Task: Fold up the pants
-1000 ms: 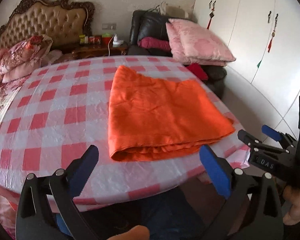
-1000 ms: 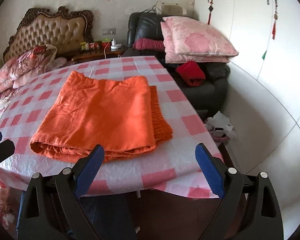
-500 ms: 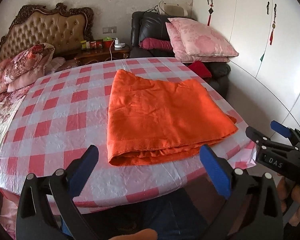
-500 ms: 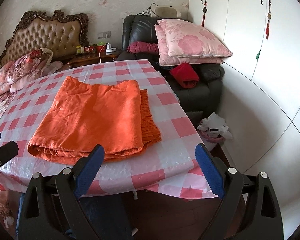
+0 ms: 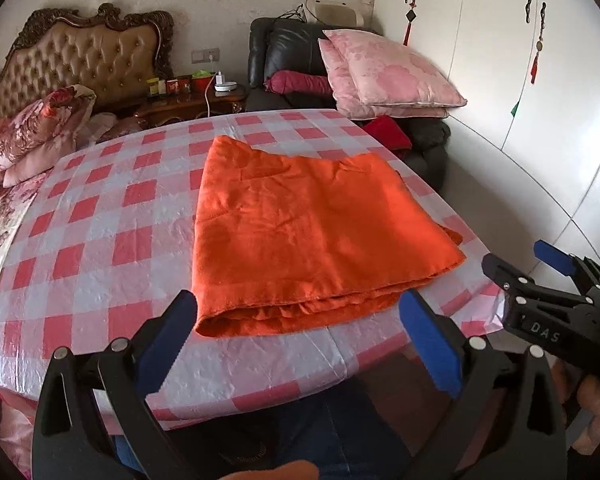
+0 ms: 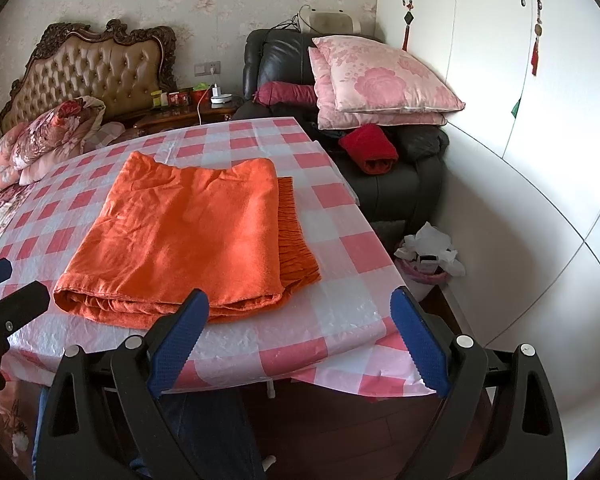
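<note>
Nearest to us, our left hand-held gripper (image 5: 300, 336) hangs just off the near edge of the desk (image 5: 80, 240), its blue ribbed pads spread wide with nothing between them. Our right hand-held gripper (image 6: 300, 336) sits the same way at the desk's right corner, jaws fully apart and empty.

Just beyond lie the pants (image 5: 308, 236), a bright orange, slightly nubby fabric folded into a flat, thick rectangle near the desk's front right. The near edge shows several stacked layers; along the right side a crinkled, ribbed band (image 6: 294, 236), probably the waistband, pokes out from under the top layer.

We judge the fold largely done. If we go in for another fold, the risk is pinching only the top layer, so the stack splays; the glossy plastic check cover looks slick, so the bundle could also slide toward the edge when tugged.

Farther back stand a tufted headboard (image 5: 80, 60), a dark leather armchair (image 6: 284, 56) piled with pink pillows (image 6: 384, 80), and white wardrobe doors (image 6: 500, 60).
</note>
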Motion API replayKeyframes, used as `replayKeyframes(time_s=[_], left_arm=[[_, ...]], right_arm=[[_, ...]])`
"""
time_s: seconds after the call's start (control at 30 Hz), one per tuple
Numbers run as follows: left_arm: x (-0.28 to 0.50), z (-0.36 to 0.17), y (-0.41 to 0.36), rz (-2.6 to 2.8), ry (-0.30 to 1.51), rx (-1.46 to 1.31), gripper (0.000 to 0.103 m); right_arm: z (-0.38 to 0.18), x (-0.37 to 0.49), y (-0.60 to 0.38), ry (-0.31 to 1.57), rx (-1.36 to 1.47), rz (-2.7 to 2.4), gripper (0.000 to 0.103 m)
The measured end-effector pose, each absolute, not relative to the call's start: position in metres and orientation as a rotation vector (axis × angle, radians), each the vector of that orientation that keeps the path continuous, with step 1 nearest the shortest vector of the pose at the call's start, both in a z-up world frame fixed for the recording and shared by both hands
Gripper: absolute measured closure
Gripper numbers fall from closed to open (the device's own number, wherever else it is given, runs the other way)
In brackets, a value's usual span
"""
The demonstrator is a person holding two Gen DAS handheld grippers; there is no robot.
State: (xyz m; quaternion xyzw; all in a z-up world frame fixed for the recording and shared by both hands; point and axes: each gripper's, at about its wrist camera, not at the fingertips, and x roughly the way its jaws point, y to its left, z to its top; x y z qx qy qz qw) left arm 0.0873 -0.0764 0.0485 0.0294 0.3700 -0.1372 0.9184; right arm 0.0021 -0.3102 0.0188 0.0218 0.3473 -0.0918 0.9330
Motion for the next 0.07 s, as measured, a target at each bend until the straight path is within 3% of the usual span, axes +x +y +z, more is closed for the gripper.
replayKeyframes(time_s=[0.07], left_arm=[[0.0888, 0.0473, -0.0762, -0.283, 0.771, 0.053, 0.002]], right_arm=[[0.0189, 0.0020, -0.3102, 0.710, 0.046, -0.190, 0.015]])
